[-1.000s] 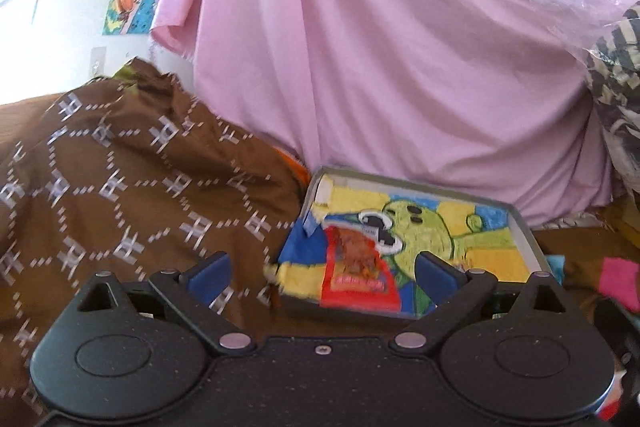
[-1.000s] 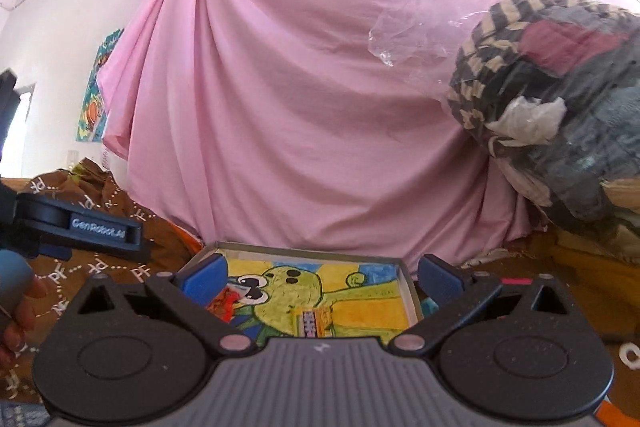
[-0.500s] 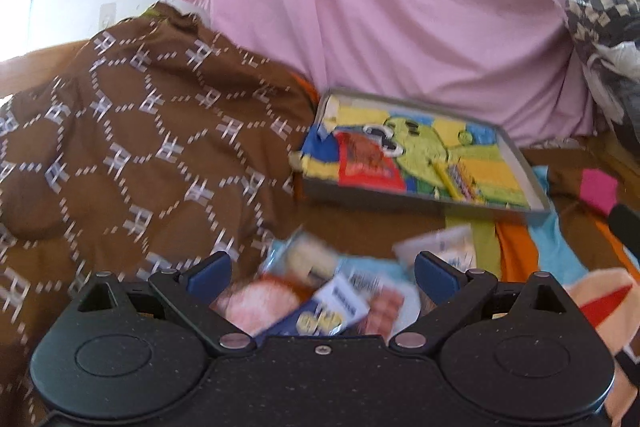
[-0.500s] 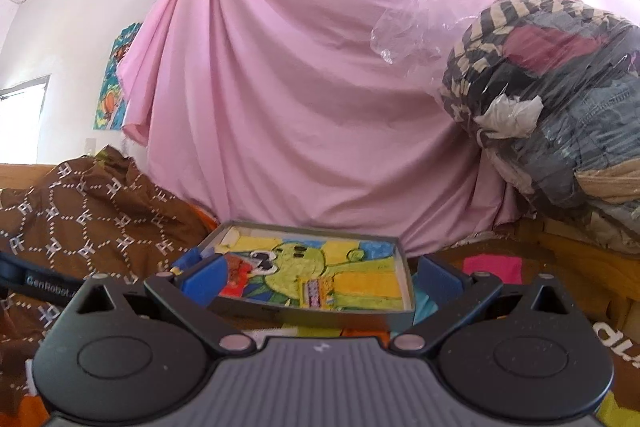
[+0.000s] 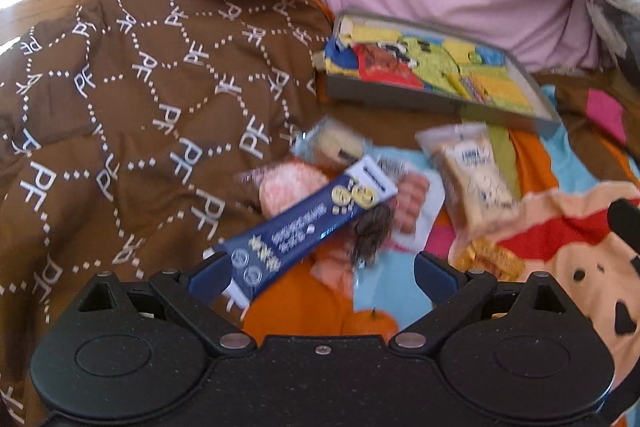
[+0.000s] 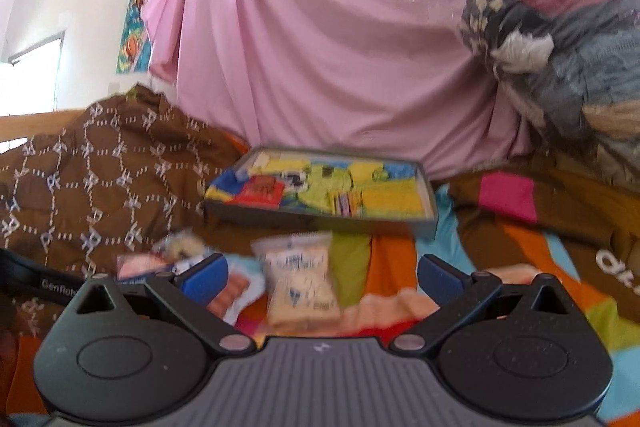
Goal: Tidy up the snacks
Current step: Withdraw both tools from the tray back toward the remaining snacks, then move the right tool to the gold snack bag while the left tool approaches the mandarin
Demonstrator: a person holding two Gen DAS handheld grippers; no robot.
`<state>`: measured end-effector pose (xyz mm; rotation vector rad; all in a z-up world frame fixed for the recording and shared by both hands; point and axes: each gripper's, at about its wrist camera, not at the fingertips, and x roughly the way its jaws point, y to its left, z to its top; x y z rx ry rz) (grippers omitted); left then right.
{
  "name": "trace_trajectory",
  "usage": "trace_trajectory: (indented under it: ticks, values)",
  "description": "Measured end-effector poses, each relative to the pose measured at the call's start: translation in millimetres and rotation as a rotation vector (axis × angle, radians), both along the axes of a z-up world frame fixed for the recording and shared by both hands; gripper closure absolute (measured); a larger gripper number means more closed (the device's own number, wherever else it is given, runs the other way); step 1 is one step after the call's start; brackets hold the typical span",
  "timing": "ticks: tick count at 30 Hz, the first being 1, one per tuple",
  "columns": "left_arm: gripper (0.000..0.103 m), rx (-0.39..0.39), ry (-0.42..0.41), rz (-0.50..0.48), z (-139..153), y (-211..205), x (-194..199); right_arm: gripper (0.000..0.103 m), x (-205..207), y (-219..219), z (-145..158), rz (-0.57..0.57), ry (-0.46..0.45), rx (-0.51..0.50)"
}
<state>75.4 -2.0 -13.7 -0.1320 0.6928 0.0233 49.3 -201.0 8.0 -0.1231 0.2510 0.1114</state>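
We have the grey rectangular tray [image 5: 436,99] holding just two packets; the loose pile of plastic snack packets [image 5: 360,183] waits before it. Both our left gripper [image 5: 322,269] and right gripper [image 6: 322,273] gape empty.

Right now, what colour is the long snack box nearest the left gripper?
Dark blue long snack box with yellow smiley faces, clearest in the left wrist view.

Left wrist view close above the scattered packets, tilted down over the long blue packet [image 5: 308,223] toward the tray [image 5: 404,99]; right wrist view lower, further back and more level, facing the pink drape [image 6: 340,39]; shared: tray [image 6: 320,217], pale packet [image 6: 298,277], brown quilt [image 6: 100,167].
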Motion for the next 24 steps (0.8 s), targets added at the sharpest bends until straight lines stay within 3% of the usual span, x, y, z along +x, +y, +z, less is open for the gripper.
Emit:
trace_trajectory:
  ticks: [9, 12, 16, 21, 24]
  values:
    - [0.006, 0.031, 0.075, -0.104, -15, -4, -11, 0.0, 1, 4, -19, 0.004, 0.149, 0.008]
    - [0.007, 0.061, 0.097, -0.158, -20, -8, -12, 0.0, 8, 4, -27, 0.021, 0.242, 0.011]
    - [0.007, 0.13, 0.084, -0.235, -26, -15, -16, 0.0, 20, 1, -44, 0.037, 0.42, 0.037]
    - [0.008, 0.2, 0.061, -0.322, -29, -18, -17, 0.0, 32, 5, -47, 0.053, 0.483, 0.044]
    - [0.01, 0.215, 0.053, -0.364, -29, -17, -14, 0.0, 51, 7, -46, 0.062, 0.543, 0.105]
